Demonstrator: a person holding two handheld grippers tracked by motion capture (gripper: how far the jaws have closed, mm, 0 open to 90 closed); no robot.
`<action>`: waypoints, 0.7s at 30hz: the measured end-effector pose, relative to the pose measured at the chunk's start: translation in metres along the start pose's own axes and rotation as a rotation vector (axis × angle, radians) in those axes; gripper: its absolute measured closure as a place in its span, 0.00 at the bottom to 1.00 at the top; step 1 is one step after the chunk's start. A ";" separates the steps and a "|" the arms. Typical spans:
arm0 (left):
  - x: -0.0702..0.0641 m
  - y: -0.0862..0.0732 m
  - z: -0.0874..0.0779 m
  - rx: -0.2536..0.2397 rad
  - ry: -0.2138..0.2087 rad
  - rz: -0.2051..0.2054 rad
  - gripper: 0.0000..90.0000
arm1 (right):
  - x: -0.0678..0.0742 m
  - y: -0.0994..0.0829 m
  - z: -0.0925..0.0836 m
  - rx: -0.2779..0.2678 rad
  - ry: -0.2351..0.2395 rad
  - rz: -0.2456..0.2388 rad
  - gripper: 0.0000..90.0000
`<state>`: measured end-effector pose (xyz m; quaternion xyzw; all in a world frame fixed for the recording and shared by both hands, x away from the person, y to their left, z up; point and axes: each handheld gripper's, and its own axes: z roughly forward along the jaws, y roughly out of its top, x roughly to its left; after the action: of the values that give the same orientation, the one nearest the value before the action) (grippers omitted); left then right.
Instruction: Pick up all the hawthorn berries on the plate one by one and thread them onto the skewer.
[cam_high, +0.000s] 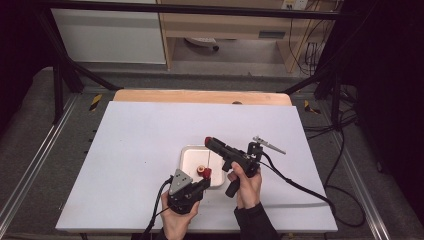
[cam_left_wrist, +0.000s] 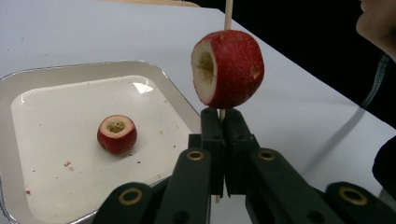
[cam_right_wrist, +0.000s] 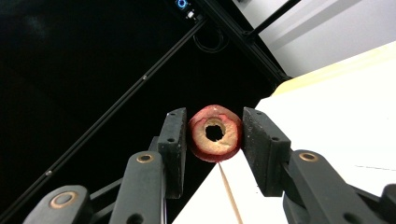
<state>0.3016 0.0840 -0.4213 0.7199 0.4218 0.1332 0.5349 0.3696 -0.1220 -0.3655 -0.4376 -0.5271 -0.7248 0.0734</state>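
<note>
Cored red fruit (cam_left_wrist: 229, 69) sits speared on a thin wooden skewer (cam_left_wrist: 228, 14), skewer pinched upright between the closed jaws of the left gripper (cam_left_wrist: 219, 126) just beside the white tray (cam_left_wrist: 154, 70). A second cored fruit (cam_left_wrist: 116, 134) lies in that tray. Right gripper (cam_right_wrist: 215, 135) clamps a third cored fruit (cam_right_wrist: 215, 133) above the white table (cam_high: 140, 135).

Three cored red fruits, each pale-fleshed with a hole through the middle. One threaded on a thin wooden skewer (cam_left_wrist: 228, 14), upright, cut face turned left: skewered fruit (cam_left_wrist: 227, 69) sitting just above the shut jaws of the left gripper (cam_left_wrist: 220, 140), over the near right edge of the white tray (cam_left_wrist: 28, 81). Second fruit (cam_left_wrist: 116, 134) resting cut face up on the tray floor, among red crumbs. Third fruit (cam_right_wrist: 215, 133) pinched between the right gripper (cam_right_wrist: 215, 140) pads, hole facing the camera, held off the table.
</note>
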 end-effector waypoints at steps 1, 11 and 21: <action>0.000 0.000 0.000 0.003 0.004 0.001 0.98 | 0.000 0.000 0.000 0.000 0.001 -0.002 0.69; 0.000 0.000 -0.001 -0.005 0.007 0.010 0.98 | 0.000 -0.001 0.000 0.008 0.001 -0.005 0.69; 0.002 -0.001 -0.001 -0.016 -0.036 -0.052 0.98 | -0.002 -0.008 0.002 0.028 -0.001 -0.053 0.69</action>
<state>0.3016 0.0859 -0.4224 0.7067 0.4293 0.1095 0.5515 0.3675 -0.1176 -0.3727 -0.4225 -0.5486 -0.7190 0.0600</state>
